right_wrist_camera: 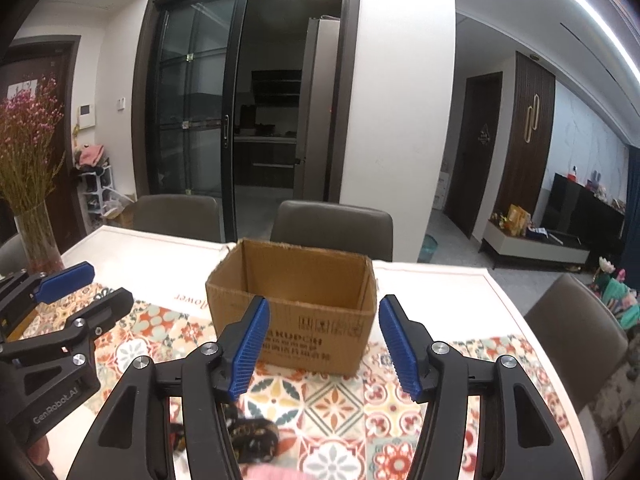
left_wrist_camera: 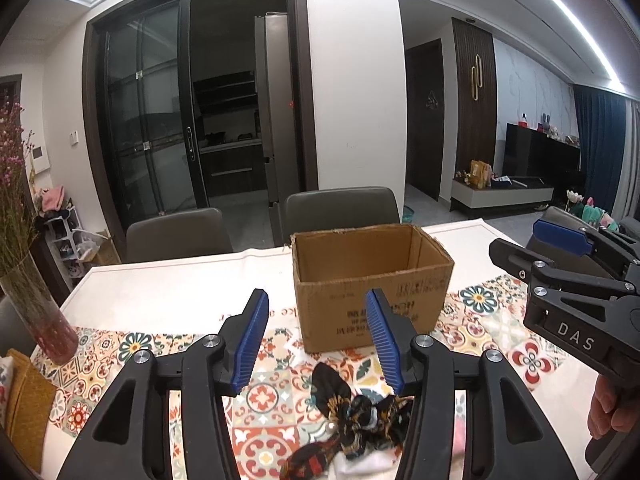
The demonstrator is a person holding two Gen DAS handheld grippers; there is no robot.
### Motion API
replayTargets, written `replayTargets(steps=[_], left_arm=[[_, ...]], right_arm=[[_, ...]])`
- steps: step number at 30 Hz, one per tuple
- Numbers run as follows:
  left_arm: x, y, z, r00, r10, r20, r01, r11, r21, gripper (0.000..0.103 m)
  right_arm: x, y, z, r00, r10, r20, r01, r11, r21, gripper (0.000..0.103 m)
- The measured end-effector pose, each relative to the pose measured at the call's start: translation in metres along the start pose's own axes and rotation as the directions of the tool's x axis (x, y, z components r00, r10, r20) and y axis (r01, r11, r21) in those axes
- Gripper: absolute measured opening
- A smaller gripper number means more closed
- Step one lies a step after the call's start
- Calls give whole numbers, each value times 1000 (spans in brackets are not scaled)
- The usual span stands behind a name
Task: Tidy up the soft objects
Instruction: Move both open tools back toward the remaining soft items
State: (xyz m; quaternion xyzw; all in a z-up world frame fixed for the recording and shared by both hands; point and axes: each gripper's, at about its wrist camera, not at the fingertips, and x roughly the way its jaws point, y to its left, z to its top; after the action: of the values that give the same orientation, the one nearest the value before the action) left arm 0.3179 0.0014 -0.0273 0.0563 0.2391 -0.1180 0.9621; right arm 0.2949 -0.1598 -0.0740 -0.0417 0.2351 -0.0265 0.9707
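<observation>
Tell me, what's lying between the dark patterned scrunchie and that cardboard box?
Only bare patterned tablecloth, seen in the left wrist view: the scrunchie lies short of the cardboard box, below the open left gripper.

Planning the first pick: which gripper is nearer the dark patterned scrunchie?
Left. The left gripper hangs open right above the scrunchie, which shows between its fingers. The right gripper sits off to its right, also open.
</observation>
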Motion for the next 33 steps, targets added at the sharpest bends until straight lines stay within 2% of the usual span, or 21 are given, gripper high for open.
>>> replayTargets(steps=[14,27,33], left_arm=[[-23,-17,-46,994,-50,-101,47,998,-29,50],[-26,-21,-89,989,-25,-148,22,999,-26,52],[-16,-20,-108,981,-41,-190,34,999,-42,51]], right_arm=[[-34,-7,-52,996,-37,-83,42,997,65,58],[-40,3,-107,984,-27,-177,45,994,100,58],[-33,7,-129,972,-9,-235,39,992,122,58]])
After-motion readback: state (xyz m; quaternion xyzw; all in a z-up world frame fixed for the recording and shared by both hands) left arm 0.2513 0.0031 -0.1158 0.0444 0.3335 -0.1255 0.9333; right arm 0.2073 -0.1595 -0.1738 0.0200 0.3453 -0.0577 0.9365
